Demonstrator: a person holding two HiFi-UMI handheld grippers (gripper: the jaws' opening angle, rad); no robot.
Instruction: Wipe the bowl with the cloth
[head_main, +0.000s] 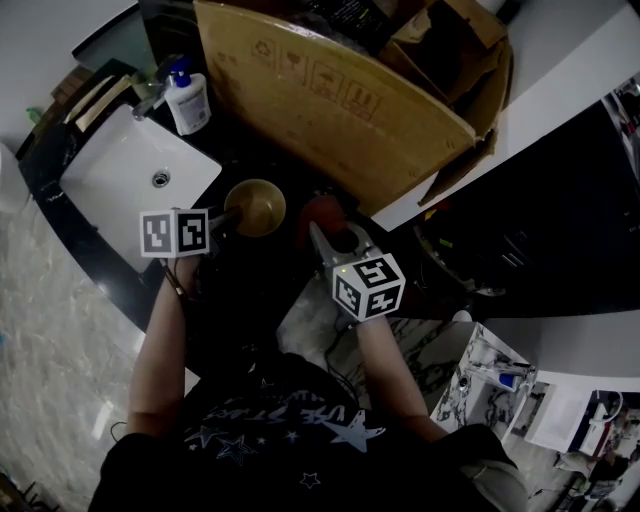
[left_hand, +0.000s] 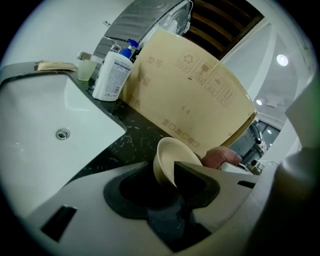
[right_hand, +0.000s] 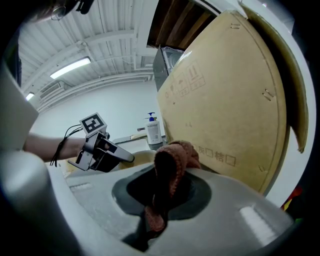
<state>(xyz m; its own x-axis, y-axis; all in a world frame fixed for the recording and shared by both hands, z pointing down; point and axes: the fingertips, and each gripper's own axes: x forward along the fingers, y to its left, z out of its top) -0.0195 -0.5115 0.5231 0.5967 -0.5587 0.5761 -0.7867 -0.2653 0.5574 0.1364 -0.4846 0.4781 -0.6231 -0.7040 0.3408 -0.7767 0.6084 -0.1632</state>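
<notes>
A small tan bowl (head_main: 254, 206) is held above the black counter, tilted, with my left gripper (head_main: 224, 216) shut on its rim. In the left gripper view the bowl (left_hand: 169, 161) sits between the jaws, its opening facing away to the right. My right gripper (head_main: 322, 236) is shut on a reddish-brown cloth (head_main: 322, 214) just right of the bowl. In the right gripper view the cloth (right_hand: 170, 167) stands bunched up between the jaws, and the left gripper (right_hand: 127, 158) and the bowl (right_hand: 142, 158) show beyond it.
A white sink basin (head_main: 135, 180) lies left of the bowl, with a white pump bottle (head_main: 187, 97) by the tap. A large open cardboard box (head_main: 340, 100) stands close behind the bowl and cloth. The black marbled counter (head_main: 250, 160) runs under both grippers.
</notes>
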